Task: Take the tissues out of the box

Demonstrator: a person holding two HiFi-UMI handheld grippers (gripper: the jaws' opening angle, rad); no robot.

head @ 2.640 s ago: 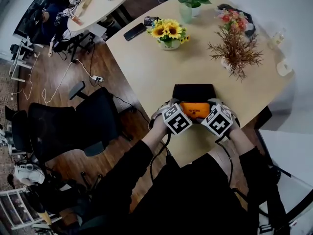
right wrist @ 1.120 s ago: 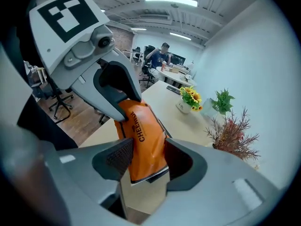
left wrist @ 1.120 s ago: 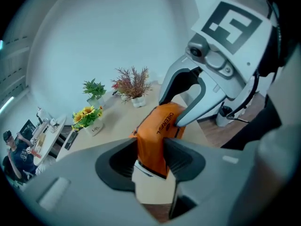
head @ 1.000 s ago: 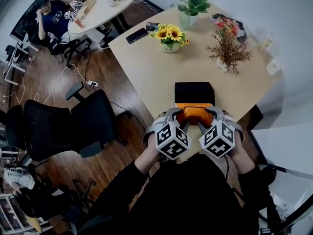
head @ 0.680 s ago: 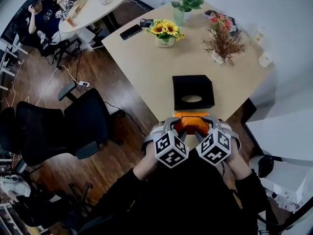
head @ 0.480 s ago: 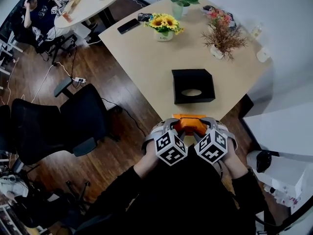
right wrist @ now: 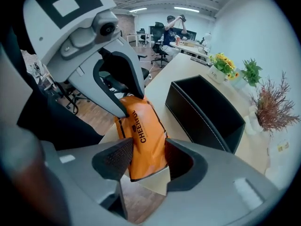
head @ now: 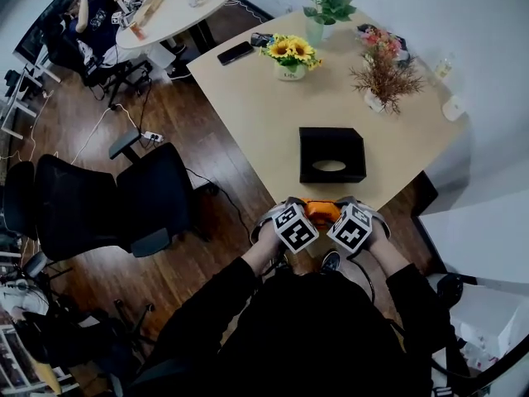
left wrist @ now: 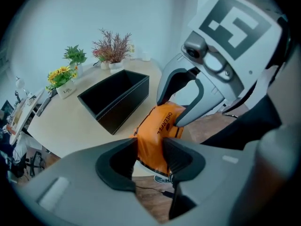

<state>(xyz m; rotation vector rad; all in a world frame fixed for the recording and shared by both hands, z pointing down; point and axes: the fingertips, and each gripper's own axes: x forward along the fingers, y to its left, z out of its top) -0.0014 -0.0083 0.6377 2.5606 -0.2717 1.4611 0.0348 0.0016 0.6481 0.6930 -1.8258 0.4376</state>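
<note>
The left hand-held gripper [left wrist: 149,155] is clamped on one end of an orange tissue pack [left wrist: 160,128], whose wrapper is pinched between the two dark pads. The other end is taken by the right hand-held gripper [right wrist: 146,158]. Its jaws are opening, though the pack is seen between them with both pads against the wrapper. The pack is held off the surface, at the near corner of the table [head: 264,98] and just in front of the person's body.

Beyond the pack, and apart from it, a black box [head: 331,154] is set on the table. It is open on its upper side, and a pale oval is seen inside it. Farther back, a pot of sunflowers [head: 289,55], a green plant [head: 329,7], a vase of dried twigs [head: 387,79] and a bunch of pink flowers [head: 376,38] are spread along the far part. A dark phone [head: 235,53] is laid near the sunflowers.

To the left of the table, a black office chair [head: 99,205] is stood on the wooden floor [head: 190,255]. A round table [head: 169,7] with a seated person [head: 95,15] is seen beyond it.
</note>
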